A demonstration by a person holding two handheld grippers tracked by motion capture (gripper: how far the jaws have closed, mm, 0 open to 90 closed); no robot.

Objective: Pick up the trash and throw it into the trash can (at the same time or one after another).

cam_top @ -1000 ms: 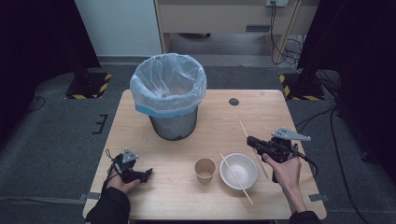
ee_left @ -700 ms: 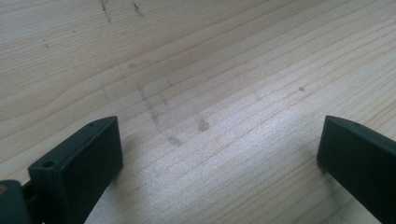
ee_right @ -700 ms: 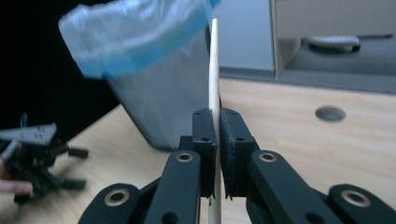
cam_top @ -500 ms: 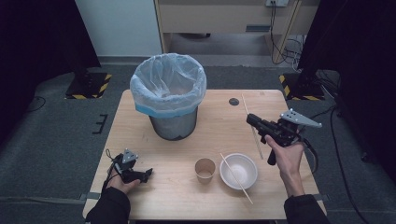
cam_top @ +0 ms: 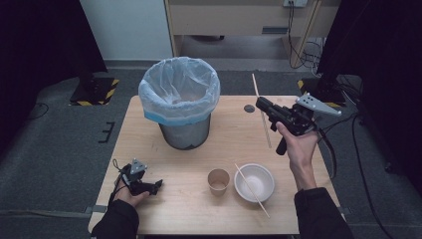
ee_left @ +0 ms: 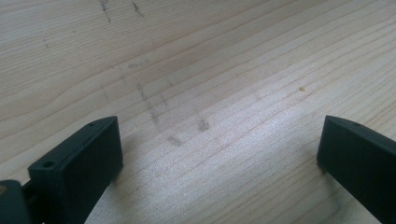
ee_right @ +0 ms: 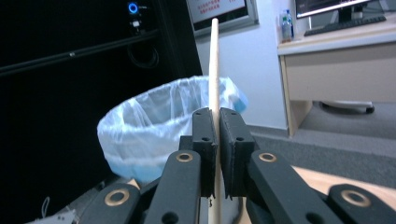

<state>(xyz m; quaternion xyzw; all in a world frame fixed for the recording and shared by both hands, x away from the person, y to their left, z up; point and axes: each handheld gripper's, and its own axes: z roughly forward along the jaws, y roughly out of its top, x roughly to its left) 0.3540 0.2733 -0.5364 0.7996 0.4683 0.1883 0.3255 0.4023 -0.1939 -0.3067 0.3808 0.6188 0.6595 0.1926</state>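
My right gripper is raised over the right side of the table and is shut on a wooden chopstick. The right gripper view shows the chopstick standing upright between the pressed jaws, with the lined bin beyond. A grey bin with a pale blue bag stands at the table's middle back. A white bowl with a second chopstick across it sits near the front, a paper cup to its left. My left gripper rests on the wood at the front left, jaws wide apart and empty.
The wooden table ends close in front of the bowl and cup. A small dark round mark lies near the back right. Dark floor, cables and a desk surround the table.
My right gripper has lifted the chopstick off the table and carried it up and back, toward the bin. The left gripper has stayed put.
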